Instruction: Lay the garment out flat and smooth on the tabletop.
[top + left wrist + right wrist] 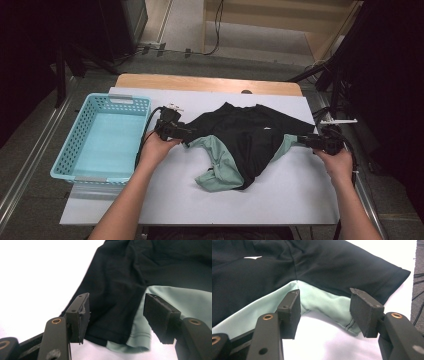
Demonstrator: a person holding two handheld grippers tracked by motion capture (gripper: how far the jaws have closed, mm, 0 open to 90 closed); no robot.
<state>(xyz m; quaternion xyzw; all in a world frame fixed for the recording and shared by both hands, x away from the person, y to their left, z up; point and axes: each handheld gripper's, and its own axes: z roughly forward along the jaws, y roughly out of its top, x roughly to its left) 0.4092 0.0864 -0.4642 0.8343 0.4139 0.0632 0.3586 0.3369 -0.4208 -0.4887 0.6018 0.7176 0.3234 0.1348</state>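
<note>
1. Step in hand: the person lines both grippers up on the sleeves of a black-and-mint T-shirt [245,142] that lies rumpled at the middle of the white table [300,200]. The work looks like spreading or folding, at an early stage.
2. Left gripper [186,134]: at the shirt's left sleeve [117,322]; jaws apart, the hem between them, no pad pressing on it.
3. Right gripper [302,140]: at the right sleeve [329,302]; jaws apart, the mint hem between the pads, unclamped.
4. Next move, by judgement: each gripper advances a little over its hem, then closes, so that both layers of cloth are caught.
5. Garment: black body, mint underside; the near hem is bunched and turned over.
6. Blue basket [67,160]: at the left of the table.
</note>
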